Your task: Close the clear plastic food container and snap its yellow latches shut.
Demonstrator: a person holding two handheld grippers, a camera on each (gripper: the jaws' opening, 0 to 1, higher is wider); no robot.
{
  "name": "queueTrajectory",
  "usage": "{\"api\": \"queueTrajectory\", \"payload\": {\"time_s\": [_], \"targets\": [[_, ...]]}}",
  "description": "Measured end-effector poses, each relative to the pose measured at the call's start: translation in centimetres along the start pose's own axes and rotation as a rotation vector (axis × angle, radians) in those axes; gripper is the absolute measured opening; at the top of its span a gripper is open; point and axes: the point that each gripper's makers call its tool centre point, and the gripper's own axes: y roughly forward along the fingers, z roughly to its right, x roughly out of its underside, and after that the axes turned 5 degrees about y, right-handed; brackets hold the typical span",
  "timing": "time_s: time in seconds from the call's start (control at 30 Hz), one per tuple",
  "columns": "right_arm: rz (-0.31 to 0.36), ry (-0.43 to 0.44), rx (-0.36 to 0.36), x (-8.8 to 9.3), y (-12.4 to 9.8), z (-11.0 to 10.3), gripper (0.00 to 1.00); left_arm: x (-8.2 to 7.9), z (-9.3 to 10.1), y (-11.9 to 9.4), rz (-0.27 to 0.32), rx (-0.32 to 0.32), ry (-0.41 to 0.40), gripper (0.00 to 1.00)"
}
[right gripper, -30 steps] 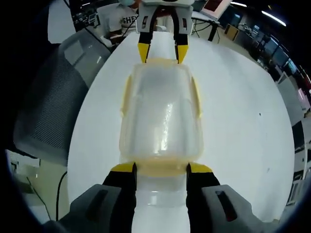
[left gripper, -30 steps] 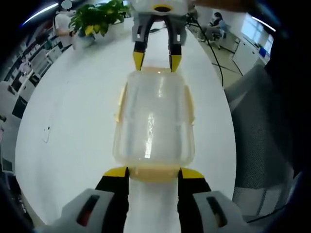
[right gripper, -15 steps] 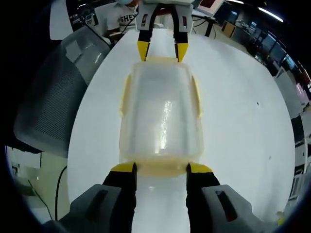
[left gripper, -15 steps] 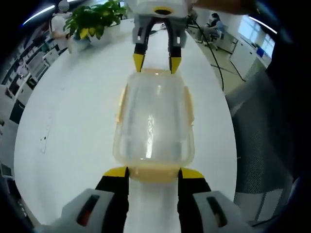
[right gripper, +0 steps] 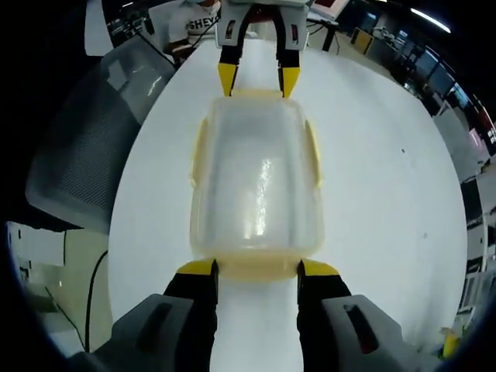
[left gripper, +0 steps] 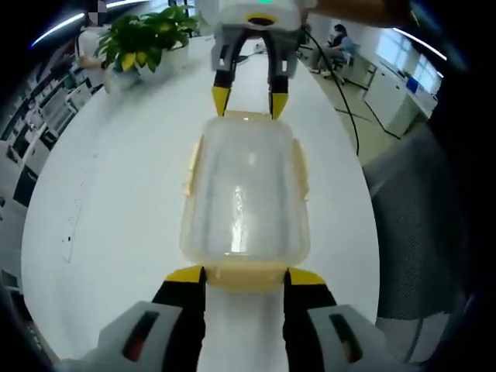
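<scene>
In the left gripper view, the potted plant [left gripper: 147, 35] sits upper left on the white table [left gripper: 108, 194], well apart from the work. Centre frame, the clear container [left gripper: 244, 194] lies lid-on w/ your left gripper [left gripper: 244, 277] at its near end, jaws spread wide either side of the near yellow latch [left gripper: 244, 275]; the right gripper [left gripper: 246, 99] brackets the far end the same way, holding nothing. In the right gripper view the container [right gripper: 256, 186] again fills centre, side latches [right gripper: 312, 155] look flat against the walls, mesh chair [right gripper: 85, 147] at left. Judging from this, end latches are what's left: keep both grippers opposed, push inward evenly so it doesn't skid, press latch low till it seats.
</scene>
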Motion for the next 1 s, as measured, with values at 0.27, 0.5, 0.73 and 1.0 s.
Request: {"api": "queueTrajectory", "payload": {"time_s": [0.27, 0.5, 0.73, 1.0], "targets": [[-0.011, 0.003, -0.012, 0.73, 0.39, 0.0, 0.37, -0.18, 0.19, 0.76, -0.01, 0.015, -0.008, 0.33], [0.0, 0.014, -0.016, 0.63, 0.63, -0.11, 0.37, 0.09, 0.17, 0.83, -0.017, 0.022, -0.007, 0.33], [-0.001, 0.016, -0.016, 0.72, 0.7, -0.23, 0.37, 0.17, 0.24, 1.03, -0.024, 0.031, -0.013, 0.33], [-0.011, 0.011, -0.016, 0.44, 0.94, -0.3, 0.38, 0.49, 0.3, 1.01, -0.037, 0.033, -0.02, 0.33]]}}
